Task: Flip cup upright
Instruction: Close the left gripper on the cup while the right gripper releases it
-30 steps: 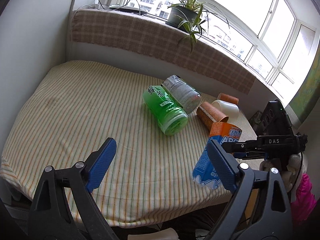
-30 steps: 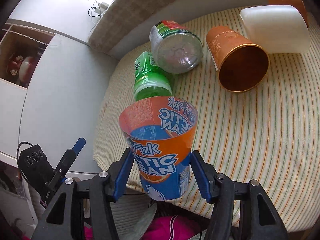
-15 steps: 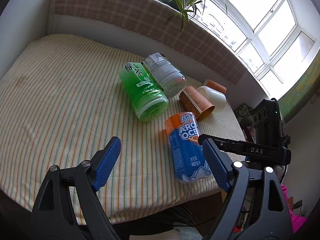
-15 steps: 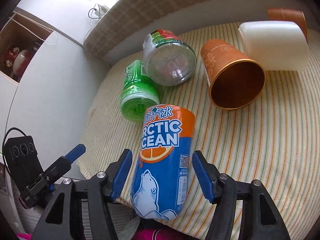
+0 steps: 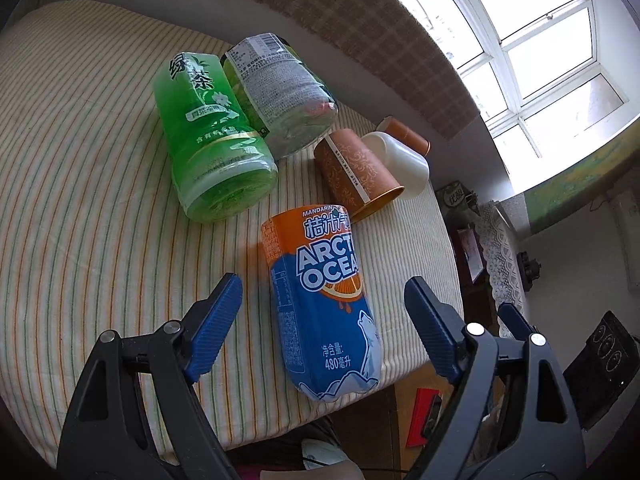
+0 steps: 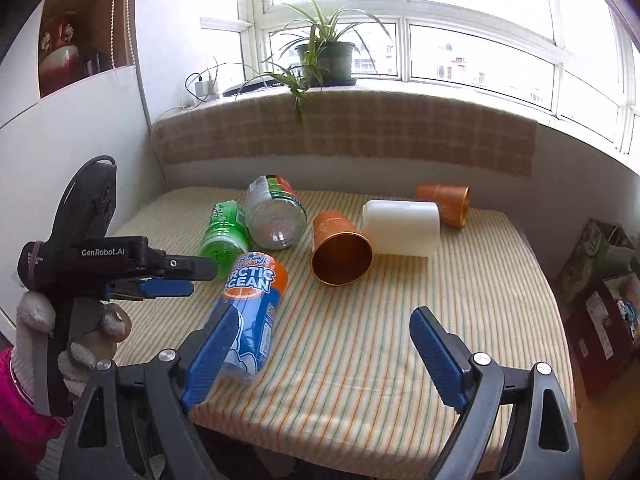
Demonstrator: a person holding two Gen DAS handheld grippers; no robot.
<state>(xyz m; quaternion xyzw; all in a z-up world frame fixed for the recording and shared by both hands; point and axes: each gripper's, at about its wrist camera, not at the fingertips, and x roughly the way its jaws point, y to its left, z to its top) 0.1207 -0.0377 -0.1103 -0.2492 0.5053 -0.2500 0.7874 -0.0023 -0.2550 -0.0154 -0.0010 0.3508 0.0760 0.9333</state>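
Note:
An orange-and-blue Arctic Ocean cup [image 5: 324,300] lies on its side near the front edge of the striped table [image 5: 80,220]; it also shows in the right wrist view [image 6: 250,304]. My left gripper [image 5: 324,322] is open, its blue fingers either side of the cup without touching. My right gripper [image 6: 320,354] is open and empty, pulled back to the cup's right. A brown cup [image 6: 340,254], a white cup [image 6: 400,232] and a second brown cup [image 6: 444,204] lie on their sides behind.
A green bottle-cup [image 5: 212,140] and a clear labelled one [image 5: 280,92] lie side by side at mid-table. A plaid-covered sill with a potted plant [image 6: 324,56] runs behind. The table's front edge [image 6: 360,452] is close to my grippers. Boxes [image 6: 600,300] stand at the right.
My right gripper laid the Arctic Ocean cup on its side, let go and drew back to the right. My left gripper moved in around the cup.

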